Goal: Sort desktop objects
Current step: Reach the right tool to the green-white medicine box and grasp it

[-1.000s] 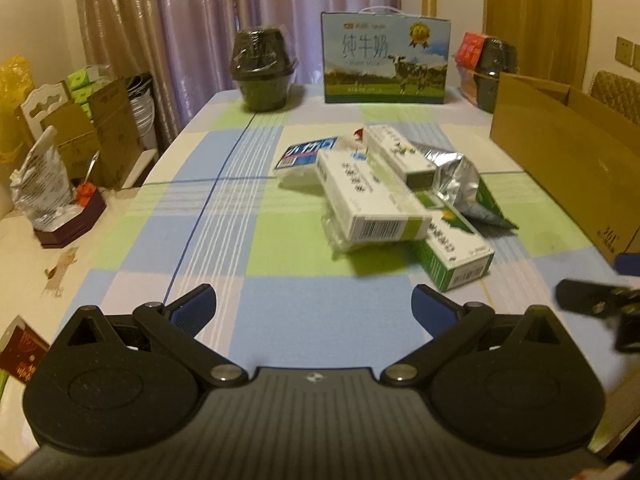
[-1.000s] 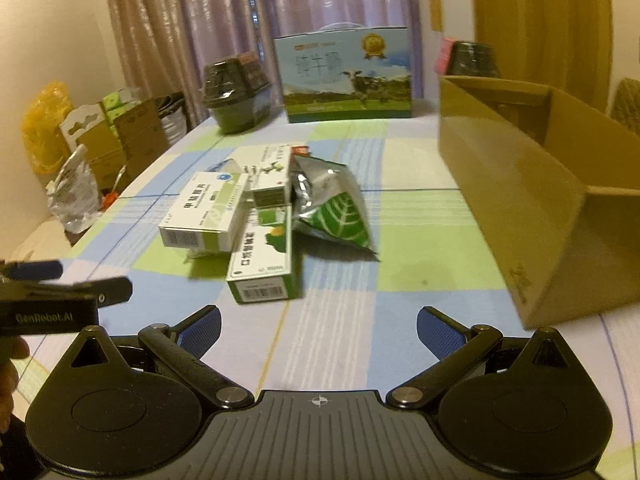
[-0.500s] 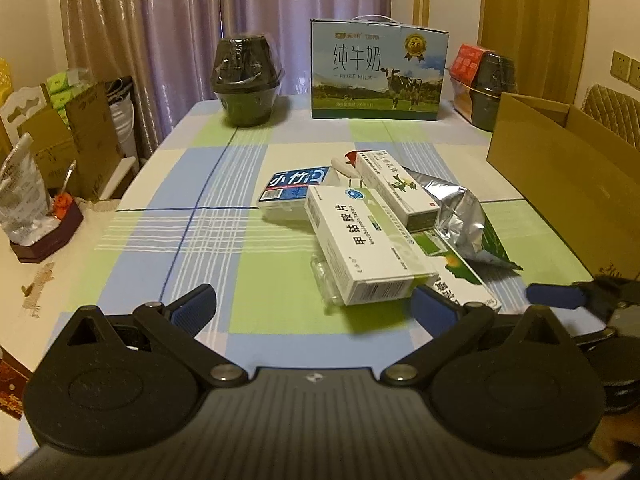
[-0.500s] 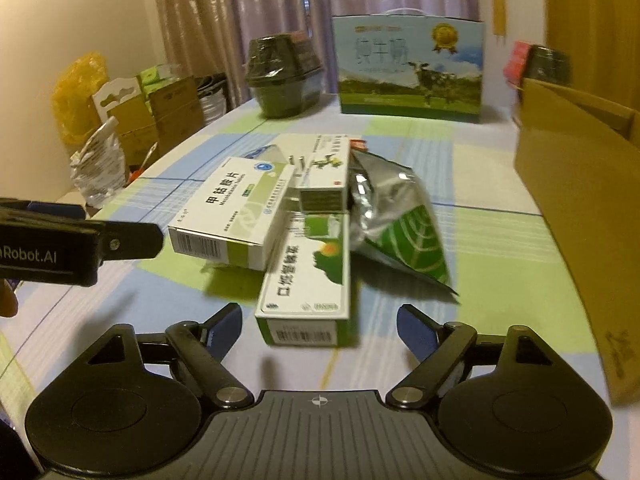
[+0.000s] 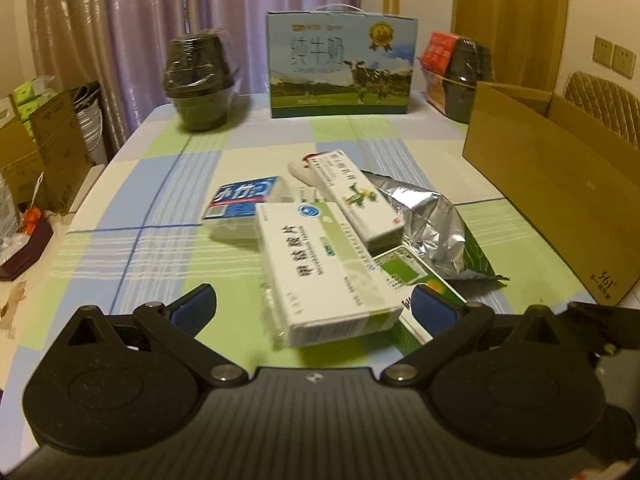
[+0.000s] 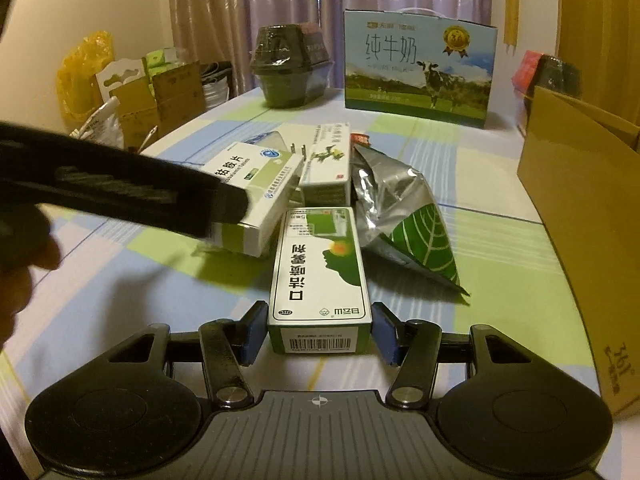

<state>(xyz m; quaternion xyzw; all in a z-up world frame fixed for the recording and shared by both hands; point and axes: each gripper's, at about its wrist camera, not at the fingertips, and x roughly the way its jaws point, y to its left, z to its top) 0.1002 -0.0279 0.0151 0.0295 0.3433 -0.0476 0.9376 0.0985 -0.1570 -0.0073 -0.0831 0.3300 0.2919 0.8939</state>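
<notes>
Checkered tablecloth [image 6: 472, 168] is carrying the pile mid-frame. Having narrowed since a moment ago, the right gripper [image 6: 318, 334] is bracketing the green medicine box [image 6: 318, 268], not yet clamped; the left gripper [image 5: 310, 306], spread wide, is nearing the white medicine box [image 5: 320, 268].

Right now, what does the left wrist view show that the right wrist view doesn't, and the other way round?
Only the left wrist view shows the blue box's printed top and the left gripper, open around the white box.

Only the right wrist view shows the green box's whole face and barcode end between the right gripper's pads, with gaps either side, plus a yellow bag by the wall.

Both show the foil pouch, milk carton and cardboard box.
</notes>
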